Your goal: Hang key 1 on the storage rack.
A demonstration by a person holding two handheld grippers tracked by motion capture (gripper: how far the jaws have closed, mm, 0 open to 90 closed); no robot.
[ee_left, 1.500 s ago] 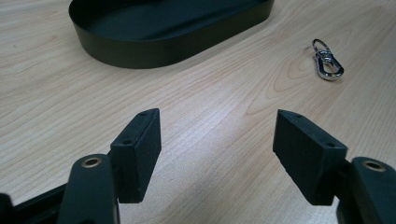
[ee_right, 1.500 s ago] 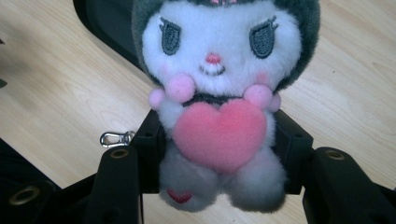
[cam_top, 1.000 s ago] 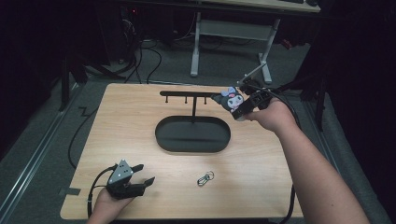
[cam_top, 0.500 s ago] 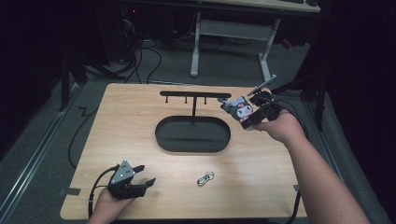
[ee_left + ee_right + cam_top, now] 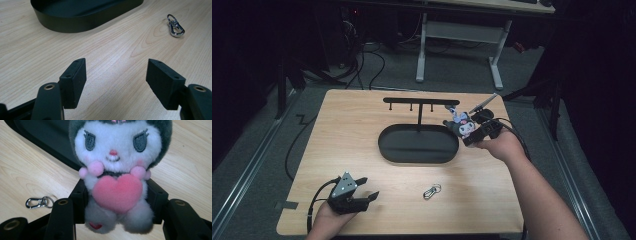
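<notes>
Plush toy (image 5: pixel 113 182) clamped at its body in the right gripper (image 5: pixel 472 131) beside the black oval tray (image 5: pixel 418 155), left gripper (image 5: pixel 116 83) released over the surface (image 5: pixel 362 125), metal clasp (image 5: pixel 431 191) lying apart

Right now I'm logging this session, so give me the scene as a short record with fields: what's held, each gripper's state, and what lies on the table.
held item: grey and white plush toy with a pink heart, clamped at its body between the right gripper jaws
left gripper: open, nothing between its jaws, low over the table
table: light wooden tabletop
stand: black oval metal tray with a hook bar above it
loose item: silver metal snap clip, lying in front of the tray
plush position: beside the tray's right end
</notes>
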